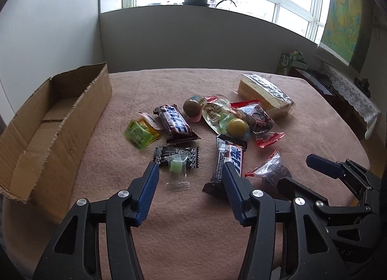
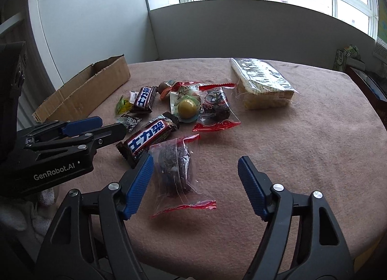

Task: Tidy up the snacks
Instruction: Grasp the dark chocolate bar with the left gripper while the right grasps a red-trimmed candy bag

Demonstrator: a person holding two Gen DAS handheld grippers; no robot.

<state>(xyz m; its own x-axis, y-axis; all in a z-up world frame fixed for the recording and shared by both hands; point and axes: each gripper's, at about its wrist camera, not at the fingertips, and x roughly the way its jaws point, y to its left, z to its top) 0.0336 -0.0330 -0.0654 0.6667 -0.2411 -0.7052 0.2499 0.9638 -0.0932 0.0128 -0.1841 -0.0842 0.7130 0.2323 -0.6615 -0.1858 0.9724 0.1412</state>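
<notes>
Both wrist views look steeply down, close, sharing the snack pile [image 1: 217, 120].

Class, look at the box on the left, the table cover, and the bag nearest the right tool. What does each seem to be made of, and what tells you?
Box: brown corrugated cardboard, matte; torn, ragged edges show it.
Table cover: pink fabric, probably felt or fleece; fuzzy, no shine.
Bag: thin clear plastic film with red sealed ends; glossy and crinkled, with a dark snack visible through it.

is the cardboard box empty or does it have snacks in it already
Empty as far as visible: the cardboard box shows only bare flaps inside; its near end is hidden.
</notes>
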